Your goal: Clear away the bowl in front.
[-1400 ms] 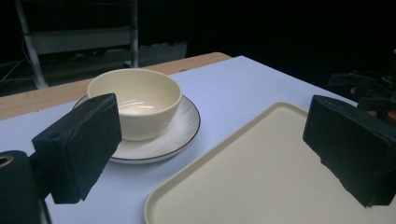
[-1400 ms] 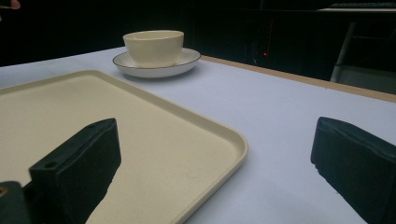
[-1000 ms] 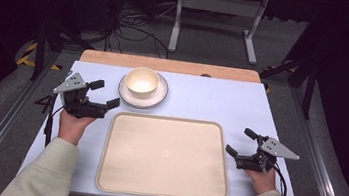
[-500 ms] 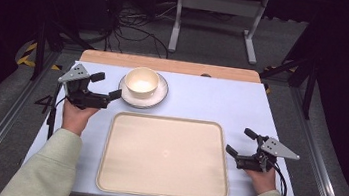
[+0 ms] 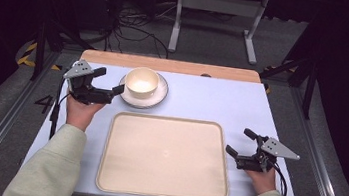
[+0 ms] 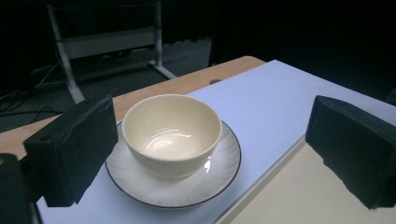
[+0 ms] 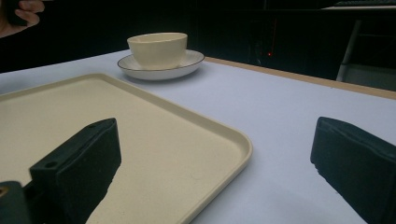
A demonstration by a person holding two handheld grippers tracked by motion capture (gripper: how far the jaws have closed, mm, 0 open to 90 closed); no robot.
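A cream bowl [image 5: 141,82] [image 6: 171,132] [image 7: 158,49] stands on a white plate [image 5: 158,96] [image 6: 219,172] [image 7: 191,61] at the back of the table. My left gripper [image 5: 109,81] [image 6: 210,154] is open just left of the plate, its jaws wide apart and aimed at the bowl, which sits a little ahead of them. A large cream tray [image 5: 165,157] [image 7: 140,135] [image 6: 299,196] lies empty in the middle. My right gripper [image 5: 241,142] [image 7: 215,177] rests open by the tray's right edge with nothing between its jaws.
The table has a pale blue top [image 5: 212,100] with a wooden strip [image 5: 171,66] along its far edge. Beyond it are a metal stand [image 5: 218,12] and cables [image 5: 126,26] on the floor. Open surface lies right of the plate.
My left gripper has moved forward and right, closing in on the plate and bowl. The right gripper has stayed still.
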